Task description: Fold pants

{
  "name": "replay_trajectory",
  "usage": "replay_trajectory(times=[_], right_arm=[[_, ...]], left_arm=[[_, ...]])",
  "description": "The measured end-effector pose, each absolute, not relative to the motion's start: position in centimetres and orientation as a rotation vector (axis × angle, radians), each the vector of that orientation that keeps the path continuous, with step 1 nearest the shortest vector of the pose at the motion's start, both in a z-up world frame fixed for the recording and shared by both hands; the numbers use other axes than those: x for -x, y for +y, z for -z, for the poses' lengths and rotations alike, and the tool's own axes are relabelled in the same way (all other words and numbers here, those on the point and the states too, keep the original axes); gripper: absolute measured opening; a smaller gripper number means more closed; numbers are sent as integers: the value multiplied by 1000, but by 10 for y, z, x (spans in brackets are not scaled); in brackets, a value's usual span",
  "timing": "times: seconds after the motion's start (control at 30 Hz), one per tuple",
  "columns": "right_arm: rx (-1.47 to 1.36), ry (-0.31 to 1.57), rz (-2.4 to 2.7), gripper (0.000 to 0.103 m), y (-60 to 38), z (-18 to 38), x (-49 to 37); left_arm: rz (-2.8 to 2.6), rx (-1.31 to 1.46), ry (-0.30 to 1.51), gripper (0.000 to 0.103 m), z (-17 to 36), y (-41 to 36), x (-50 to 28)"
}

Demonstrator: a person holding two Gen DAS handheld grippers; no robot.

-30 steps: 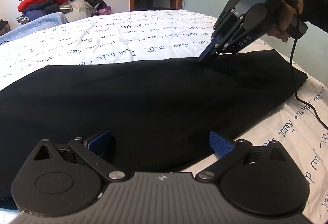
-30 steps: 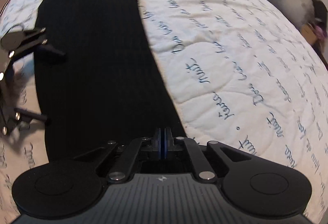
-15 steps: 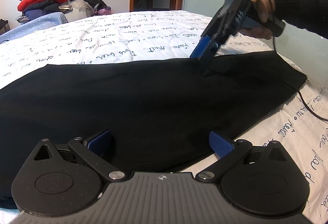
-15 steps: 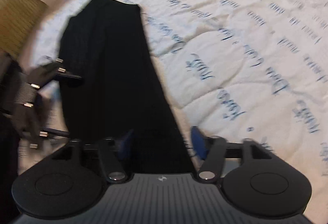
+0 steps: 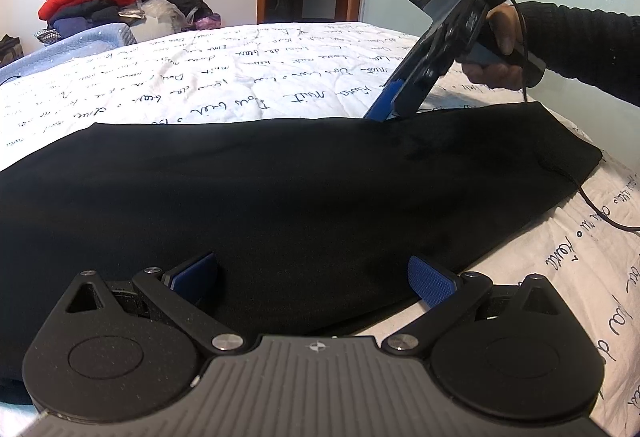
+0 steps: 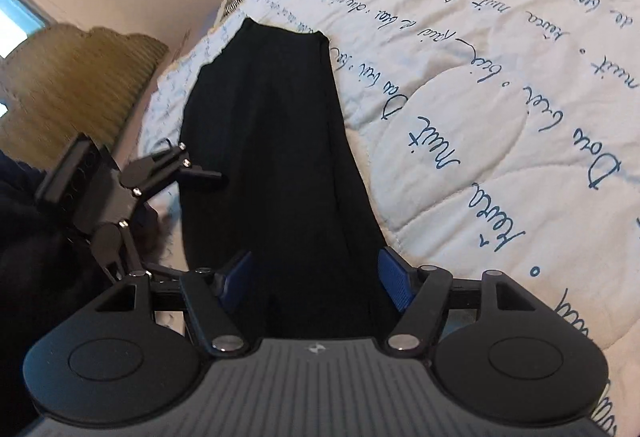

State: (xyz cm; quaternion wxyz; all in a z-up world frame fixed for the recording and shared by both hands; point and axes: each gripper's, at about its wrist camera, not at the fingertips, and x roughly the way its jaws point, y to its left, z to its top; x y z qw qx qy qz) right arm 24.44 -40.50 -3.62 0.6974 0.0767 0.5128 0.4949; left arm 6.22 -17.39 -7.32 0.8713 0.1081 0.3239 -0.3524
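Both tools are sitting wide open and holding nothing: the left tool point(image 5: 312, 273) is waiting over the near edge of the black pants point(image 5: 280, 197). Farther off, the right tool point(image 5: 390, 105) is touching the far edge, probably getting ready to grab. The pants are lying flat on the bed point(image 5: 240, 77), likely smoothed for folding.

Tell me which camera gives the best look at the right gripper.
The left wrist view: it shows the whole right gripper from outside, tilted down at the far edge of the black pants. The right wrist view shows only its own open blue fingers up close.
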Motion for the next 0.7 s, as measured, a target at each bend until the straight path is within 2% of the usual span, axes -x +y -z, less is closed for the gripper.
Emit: replay_trajectory(times=[0.23,0.3,0.33,0.37,0.43,0.7], right_arm=[[-233,1195,-1166,68,-402,45,-251],[-229,1201,-1136,51,-400,45,-256],[-213,1203,-1129,38,-398,45,-257],[-220,1217,-1135,21,-398,46,-260],[-214,1243,-1154,7,-393,51,-260],[-164,1101,-1123,2,-401,23,-259]], left_arm=[[734,-221,677,103,74,-174,-63],[735,-219,677,103,74,-174,-63],[736,-218,677,103,74,-174,-63],[736,-217,677,103,74,-173,-63],[737,-215,677,103,73,-173,-63],[740,-205,679,103,74,-172,-64]])
